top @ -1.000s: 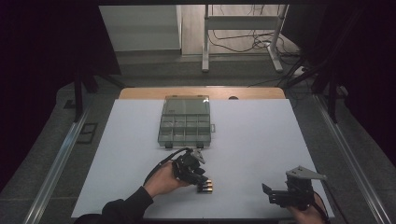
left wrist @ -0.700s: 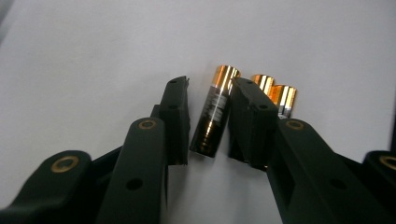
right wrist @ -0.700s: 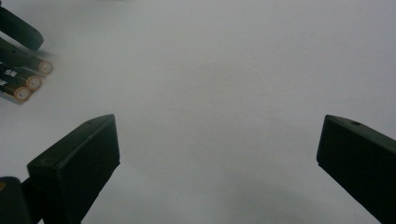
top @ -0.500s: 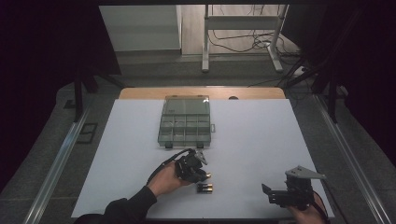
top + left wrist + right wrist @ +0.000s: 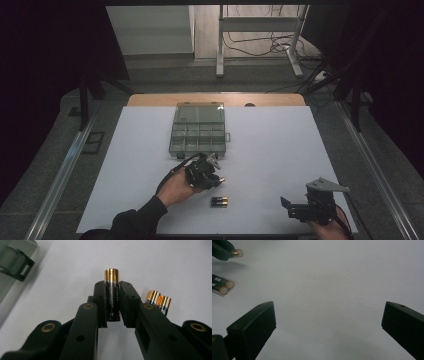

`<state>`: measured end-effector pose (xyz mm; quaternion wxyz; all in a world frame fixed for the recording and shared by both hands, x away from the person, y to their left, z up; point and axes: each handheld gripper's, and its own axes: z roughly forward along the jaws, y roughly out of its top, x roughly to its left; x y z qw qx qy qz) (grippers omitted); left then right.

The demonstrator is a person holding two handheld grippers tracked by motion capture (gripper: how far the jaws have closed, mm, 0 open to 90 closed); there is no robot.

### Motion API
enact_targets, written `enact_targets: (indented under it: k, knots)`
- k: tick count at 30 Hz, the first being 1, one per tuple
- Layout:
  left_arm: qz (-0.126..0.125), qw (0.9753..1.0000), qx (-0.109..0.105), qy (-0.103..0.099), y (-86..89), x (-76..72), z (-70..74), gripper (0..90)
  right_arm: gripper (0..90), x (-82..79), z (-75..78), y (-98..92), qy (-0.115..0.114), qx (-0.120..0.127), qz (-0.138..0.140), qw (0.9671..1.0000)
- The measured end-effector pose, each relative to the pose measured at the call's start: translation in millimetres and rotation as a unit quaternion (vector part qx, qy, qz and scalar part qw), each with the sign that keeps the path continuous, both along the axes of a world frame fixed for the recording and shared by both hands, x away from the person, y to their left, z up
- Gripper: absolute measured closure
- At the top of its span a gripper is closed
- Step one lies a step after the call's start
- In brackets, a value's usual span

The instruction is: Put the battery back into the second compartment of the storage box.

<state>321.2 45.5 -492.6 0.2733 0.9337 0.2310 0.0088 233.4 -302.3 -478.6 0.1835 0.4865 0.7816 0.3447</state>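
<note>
While clamped lengthwise, battery [image 5: 112,296] sits between left gripper [image 5: 112,305] jaws.

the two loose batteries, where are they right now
In the high view the two loose batteries lie side by side on the white table, just right of the left gripper, nearer the person.

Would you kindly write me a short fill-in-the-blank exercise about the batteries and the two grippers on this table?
1. The left gripper is shut on one ____.
2. The number of batteries lying loose on the white table is ____.
3. The right gripper has its jaws wide ____ and holds nothing.
4. The clear organiser box has its lid ____.

Missing words: battery; two; open; closed
</note>
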Motion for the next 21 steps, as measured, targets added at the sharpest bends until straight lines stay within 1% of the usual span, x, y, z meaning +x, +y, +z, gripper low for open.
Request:
enact_targets:
  k: [5, 6, 7, 12, 17, 18, 19, 21]
  knots:
    - [0.01, 0.9999, -0.005, -0.008, 5.2, 3.5, 8.7, 77.3, 0.0, -0.2, 0.1, 0.3, -0.001, -0.001, 0.001, 1.0]
    - [0.01, 0.9999, -0.005, -0.008, 5.2, 3.5, 8.7, 77.3, 0.0, -0.5, 0.3, 0.3, -0.002, -0.001, 0.001, 1.0]
    - [0.016, 0.9998, -0.011, -0.009, 8.4, 6.8, 11.9, 77.3, 0.0, -0.7, 0.3, 0.4, -0.003, -0.001, 0.001, 1.0]
    - [0.033, 0.9992, -0.018, -0.014, 15.9, 14.9, 21.4, 77.3, 0.0, -0.7, 0.2, 0.6, -0.002, -0.001, 0.002, 1.0]
    - [0.048, 0.9984, -0.021, -0.021, 21.9, 22.3, 31.1, 77.3, 0.0, -0.8, 0.2, 1.1, -0.003, -0.004, 0.004, 1.0]
    - [0.048, 0.9984, -0.021, -0.021, 21.9, 22.3, 31.1, 77.3, 0.0, -0.7, 0.2, 1.2, -0.002, -0.004, 0.004, 1.0]
    - [0.055, 0.998, -0.021, -0.024, 24.6, 26.4, 34.3, 77.3, 0.0, -0.7, 0.2, 1.3, -0.002, -0.005, 0.004, 1.0]
    - [0.059, 0.9977, -0.02, -0.025, 26.0, 28.5, 35.9, 77.3, 0.0, -0.5, 0.1, 1.2, -0.001, -0.005, 0.004, 1.0]
